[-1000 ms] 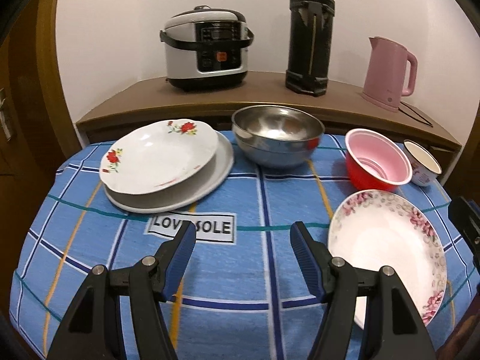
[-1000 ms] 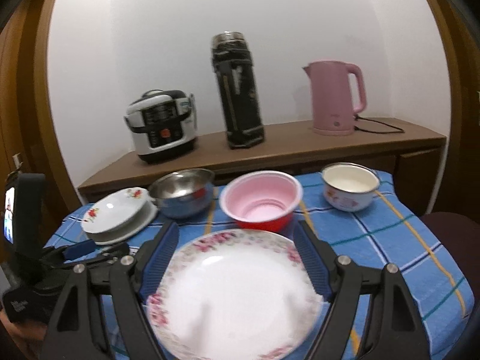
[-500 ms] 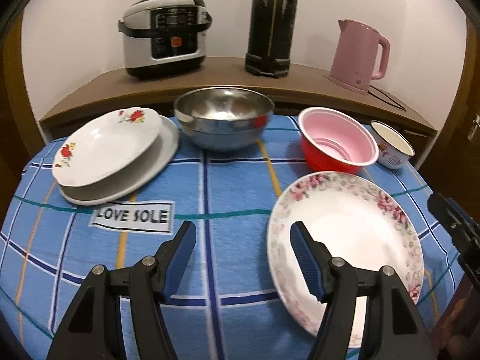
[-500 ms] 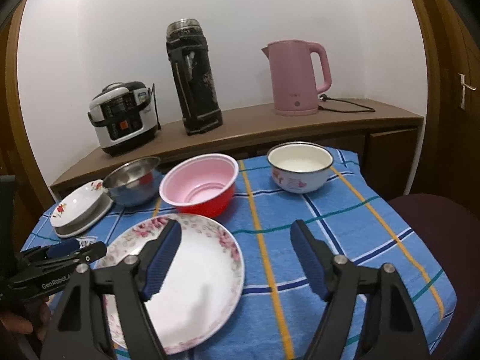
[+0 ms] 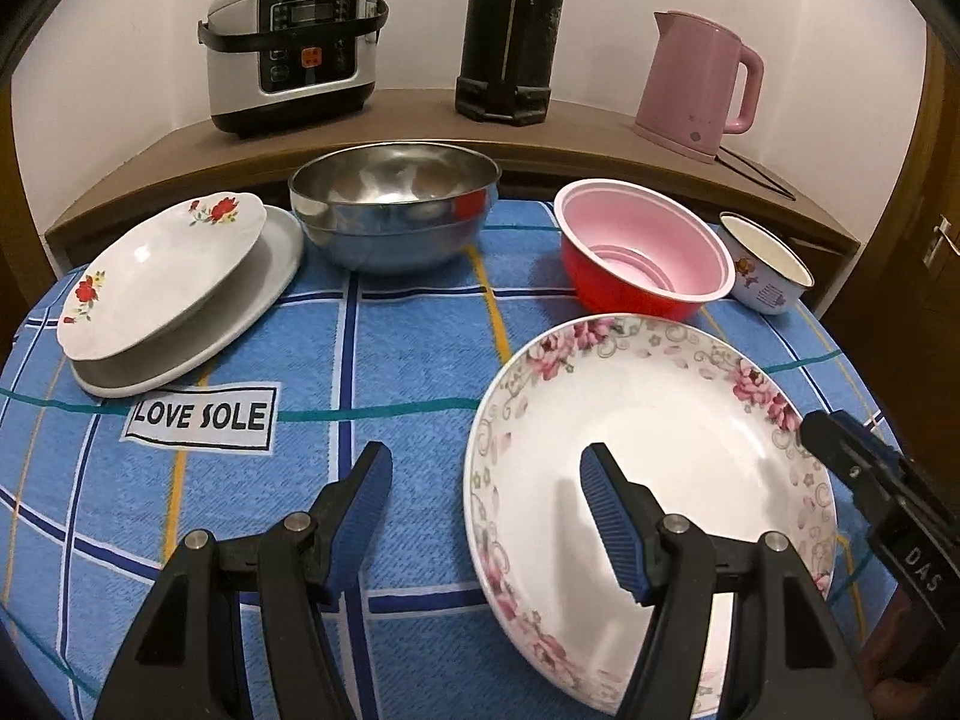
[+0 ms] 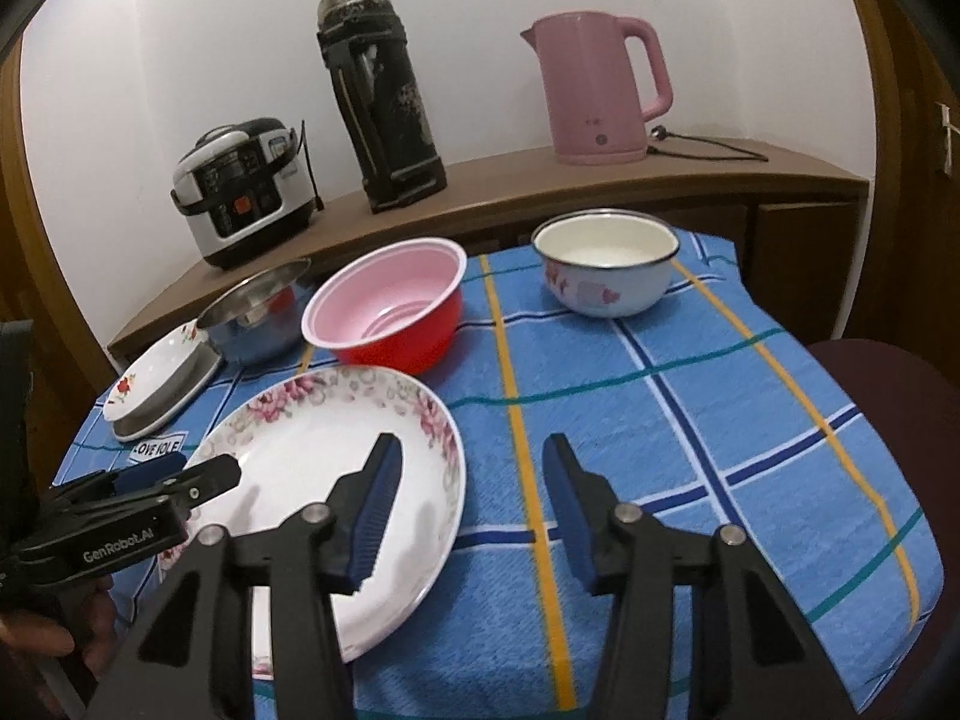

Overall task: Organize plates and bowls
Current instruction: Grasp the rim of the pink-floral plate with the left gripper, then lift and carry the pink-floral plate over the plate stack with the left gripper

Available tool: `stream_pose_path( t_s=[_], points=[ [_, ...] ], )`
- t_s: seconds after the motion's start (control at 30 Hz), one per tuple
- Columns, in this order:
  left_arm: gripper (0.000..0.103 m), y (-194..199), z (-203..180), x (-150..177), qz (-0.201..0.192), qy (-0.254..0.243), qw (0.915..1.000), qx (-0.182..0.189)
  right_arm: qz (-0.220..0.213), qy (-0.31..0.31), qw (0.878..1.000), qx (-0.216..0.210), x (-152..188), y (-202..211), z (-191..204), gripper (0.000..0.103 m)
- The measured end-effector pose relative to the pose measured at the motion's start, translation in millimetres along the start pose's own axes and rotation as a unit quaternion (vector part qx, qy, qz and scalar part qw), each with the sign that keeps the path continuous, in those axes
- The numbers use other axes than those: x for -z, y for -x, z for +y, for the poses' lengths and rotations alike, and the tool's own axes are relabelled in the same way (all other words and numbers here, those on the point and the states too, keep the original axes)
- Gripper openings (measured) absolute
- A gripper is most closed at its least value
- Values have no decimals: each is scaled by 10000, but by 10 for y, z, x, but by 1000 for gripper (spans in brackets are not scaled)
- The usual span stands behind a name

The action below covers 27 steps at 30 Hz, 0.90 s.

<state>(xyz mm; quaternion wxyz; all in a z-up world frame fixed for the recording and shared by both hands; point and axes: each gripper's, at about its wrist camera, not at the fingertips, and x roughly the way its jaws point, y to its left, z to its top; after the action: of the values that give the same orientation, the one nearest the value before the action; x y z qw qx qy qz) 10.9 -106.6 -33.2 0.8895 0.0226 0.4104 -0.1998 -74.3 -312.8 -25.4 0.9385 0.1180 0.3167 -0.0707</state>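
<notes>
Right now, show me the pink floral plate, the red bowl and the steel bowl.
pink floral plate (image 5: 678,420), left wrist view, bare white centre.
red bowl (image 5: 624,294), left wrist view, red outer wall.
steel bowl (image 5: 390,240), left wrist view, outer wall.

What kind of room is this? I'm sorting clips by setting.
Most likely a home kitchen or dining corner: a rice cooker and pink electric kettle stand on a wooden counter, and plates and bowls sit on a table with a blue checked cloth.

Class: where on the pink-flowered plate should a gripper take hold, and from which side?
Grip the pink-flowered plate by its raised rim on the near edge, coming in low from the front. It lies flat on the tablecloth, so only the upturned rim lets fingers pinch.
</notes>
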Motion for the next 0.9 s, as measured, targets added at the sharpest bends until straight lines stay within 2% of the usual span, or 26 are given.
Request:
stream_pose_path(
  t_s=[0.07, 0.2, 0.27, 0.3, 0.33, 0.43, 0.57, 0.67, 0.8, 0.9],
  points=[
    [67, -13, -13, 0, 3, -25, 10000, -29, 103, 1, 9999, -35, 14, -42, -1, 37],
    [67, -30, -35, 0, 10, -62, 10000, 7, 204, -55, 9997, -104, 37, -93, -17, 34],
    [60, -35, -41, 2, -10, -98, 10000, -9, 230, -49, 9997, -121, 43, -107, -11, 32],
    [50, -51, -40, 1, 14, -108, 9999, 26, 250, -49, 9996, -138, 44, -116, -4, 31],
    [44, -65, -37, 3, 48, -103, 9999, 62, 272, -47, 9995, -150, 48, -126, 2, 30],
    [44, -113, -22, 18, 184, -20, 9997, 166, 346, -50, 9993, -146, 62, -158, 11, 29],
    [42, -117, -27, 19, 172, -36, 9997, 164, 424, -69, 9989, -161, 63, -194, 10, 25],
    [34, -116, -31, 20, 170, -11, 9995, 274, 479, -41, 9986, -196, 67, -216, 29, 21],
    [34, -115, -22, 23, 155, 13, 9995, 293, 546, 7, 9982, -259, 73, -247, 72, 16],
    [34, -116, -19, 23, 155, 30, 9994, 303, 561, 23, 9981, -234, 77, -257, 90, 16]
  ],
)
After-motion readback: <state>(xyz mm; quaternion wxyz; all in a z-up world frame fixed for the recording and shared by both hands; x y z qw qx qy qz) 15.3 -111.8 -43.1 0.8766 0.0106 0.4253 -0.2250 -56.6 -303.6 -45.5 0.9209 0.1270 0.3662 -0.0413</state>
